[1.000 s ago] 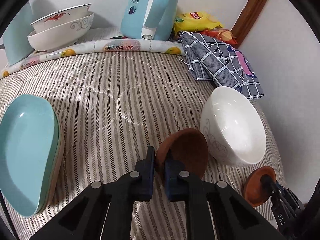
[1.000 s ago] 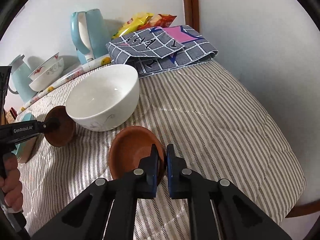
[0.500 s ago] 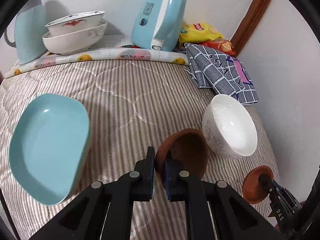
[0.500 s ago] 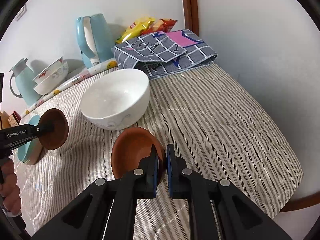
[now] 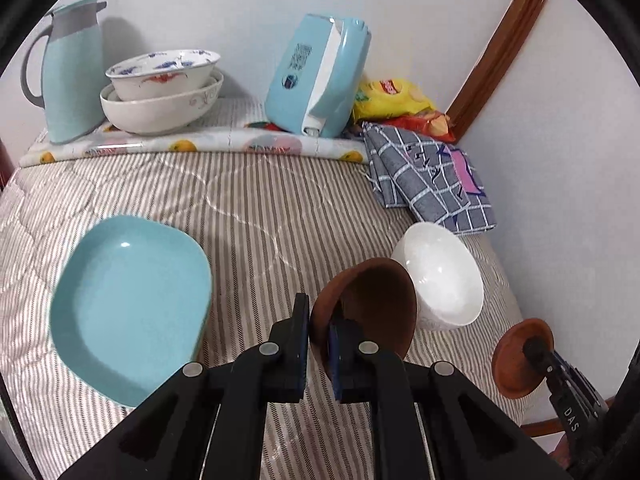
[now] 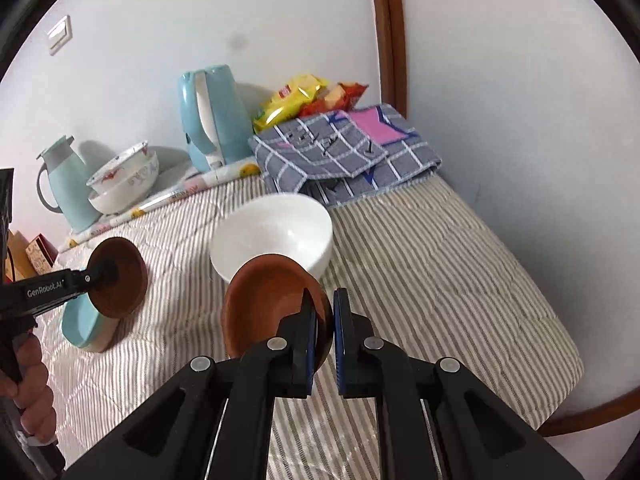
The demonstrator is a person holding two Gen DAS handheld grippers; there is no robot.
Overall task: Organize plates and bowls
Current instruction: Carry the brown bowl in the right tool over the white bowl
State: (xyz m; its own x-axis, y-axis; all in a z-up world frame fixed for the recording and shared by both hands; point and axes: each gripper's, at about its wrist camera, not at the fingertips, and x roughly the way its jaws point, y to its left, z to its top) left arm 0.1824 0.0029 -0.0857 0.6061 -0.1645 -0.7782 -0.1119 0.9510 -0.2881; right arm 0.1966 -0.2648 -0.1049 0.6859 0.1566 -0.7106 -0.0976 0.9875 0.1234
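Note:
My left gripper [image 5: 319, 334] is shut on the rim of a small brown dish [image 5: 372, 304] and holds it in the air above the striped table. My right gripper [image 6: 324, 320] is shut on the rim of a second small brown dish [image 6: 268, 300], also lifted. Each held dish shows in the other view: the right one in the left wrist view [image 5: 520, 360], the left one in the right wrist view [image 6: 120, 276]. A white bowl [image 5: 440, 276] stands between them, also seen in the right wrist view [image 6: 276, 228]. A light blue plate [image 5: 128, 304] lies at the left.
At the back stand two stacked patterned bowls [image 5: 160, 92], a light blue jug [image 5: 68, 72], a light blue kettle [image 5: 320, 76], snack bags [image 5: 392, 100] and a folded checked cloth [image 5: 428, 176]. The wall is close on the right. The table edge [image 6: 560, 400] lies at the right front.
Both grippers have risen and pulled back with their brown dishes. The plate, the white bowl and the back items now sit lower and farther in view.

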